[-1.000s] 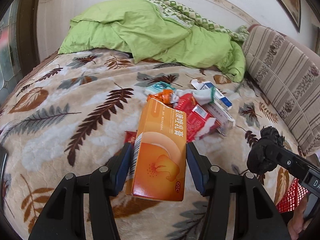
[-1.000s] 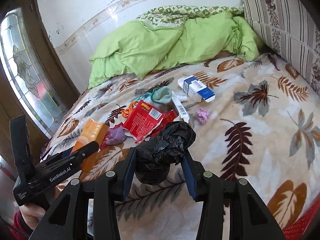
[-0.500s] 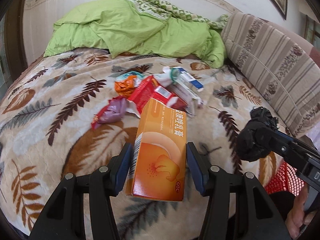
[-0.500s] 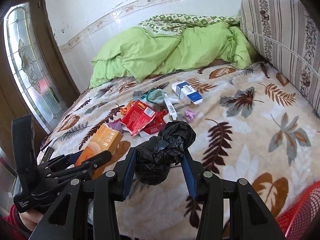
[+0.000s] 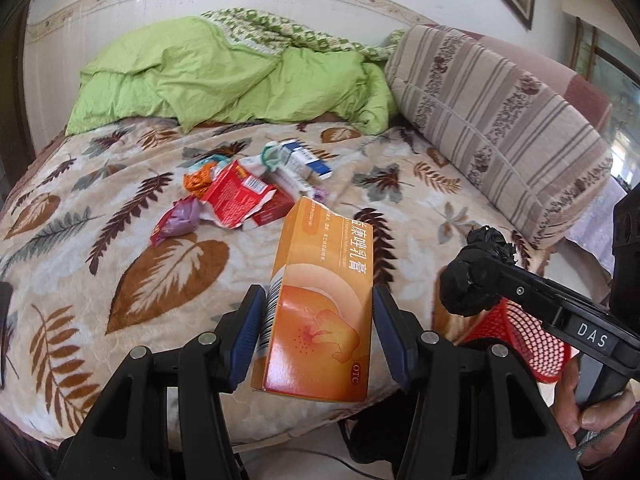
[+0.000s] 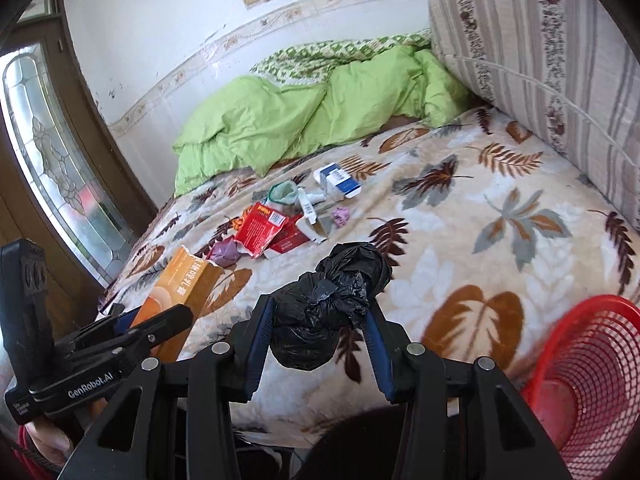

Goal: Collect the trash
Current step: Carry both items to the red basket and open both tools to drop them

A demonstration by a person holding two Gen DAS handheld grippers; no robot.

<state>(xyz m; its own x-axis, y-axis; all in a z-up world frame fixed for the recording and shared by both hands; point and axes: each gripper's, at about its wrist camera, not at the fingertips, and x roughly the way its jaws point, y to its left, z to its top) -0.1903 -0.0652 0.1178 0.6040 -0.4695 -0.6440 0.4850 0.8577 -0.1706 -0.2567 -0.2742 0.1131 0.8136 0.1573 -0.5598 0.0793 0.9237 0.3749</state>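
Fingers clamp orange box, others black bag, both pulled back from bed

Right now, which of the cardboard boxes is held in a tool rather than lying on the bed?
The tall orange cardboard box, clamped upright in the left tool; the crumpled red box and blue-and-white box lie on the leaf-print blanket.

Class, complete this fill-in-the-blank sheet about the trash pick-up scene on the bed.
1. The left gripper is shut on an ______ carton.
2. The right gripper is shut on a crumpled ______ plastic bag.
3. The mesh basket beside the bed is ______.
4. The bedding heaped near the wall is ______.

Missing words: orange; black; red; green
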